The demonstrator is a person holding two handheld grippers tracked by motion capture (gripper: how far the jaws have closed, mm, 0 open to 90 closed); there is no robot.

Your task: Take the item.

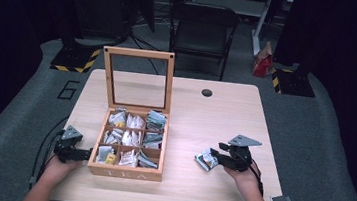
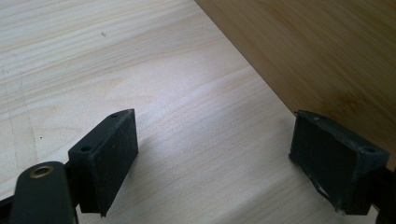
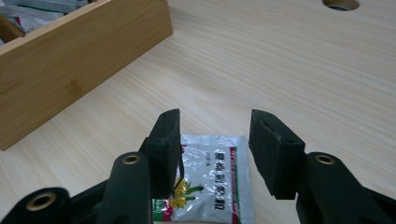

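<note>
A tea sachet (image 3: 212,179) lies under the right gripper's (image 3: 215,149) parted jaws; the left gripper (image 2: 215,158) gapes wide beside the tea box (image 2: 317,56)

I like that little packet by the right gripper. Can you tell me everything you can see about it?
The packet is a small, flat, silvery-white sachet, shiny like foil or plastic. It has dark printed characters, a red stripe and a yellow flower picture with green leaves. It lies flat on the pale wooden table, to the right of the tea box. The right gripper hovers over it, its fingers open on either side, not squeezing it.
</note>
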